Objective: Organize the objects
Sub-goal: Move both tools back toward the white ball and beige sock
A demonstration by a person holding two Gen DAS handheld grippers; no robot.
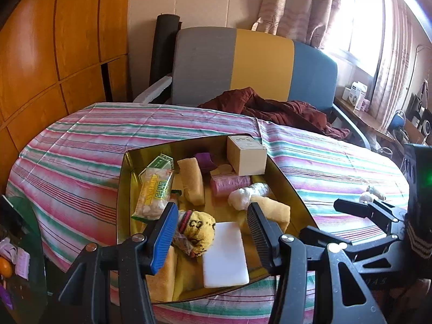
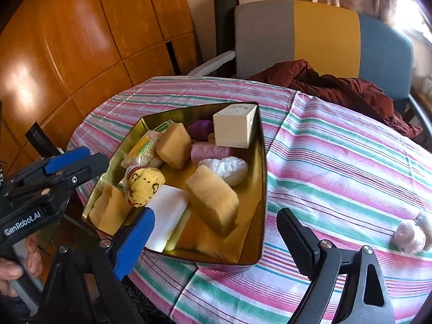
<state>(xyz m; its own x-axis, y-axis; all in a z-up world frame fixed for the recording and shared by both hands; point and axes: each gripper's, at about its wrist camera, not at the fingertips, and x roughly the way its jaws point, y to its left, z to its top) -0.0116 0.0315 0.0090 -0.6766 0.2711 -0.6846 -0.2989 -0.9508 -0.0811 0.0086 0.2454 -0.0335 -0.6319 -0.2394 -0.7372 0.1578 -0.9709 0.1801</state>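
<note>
A gold tin (image 1: 124, 189) (image 2: 260, 189) stands on the striped tablecloth. It holds a cream box (image 2: 235, 129), several yellow sponges, a pink thread spool (image 2: 210, 152), a white wrapped bundle (image 2: 226, 170), a yellow plush ball (image 1: 199, 229) (image 2: 144, 186) and a white block (image 1: 225, 253). Another white wrapped bundle (image 2: 410, 236) (image 1: 374, 193) lies on the cloth to the right of the tin. My left gripper (image 1: 212, 206) (image 2: 86, 159) hovers at the tin's near left corner, partly open and empty. My right gripper (image 2: 216, 212) (image 1: 320, 218) stands wide open over the tin's near edge, holding nothing.
Behind the table is a chair (image 1: 259, 62) with a grey, yellow and blue back and a maroon garment (image 1: 272, 108) on its seat. Wooden cabinet doors (image 1: 54, 54) fill the left. A cluttered shelf (image 1: 356, 97) sits under the window. A hand (image 2: 16, 270) grips the left tool.
</note>
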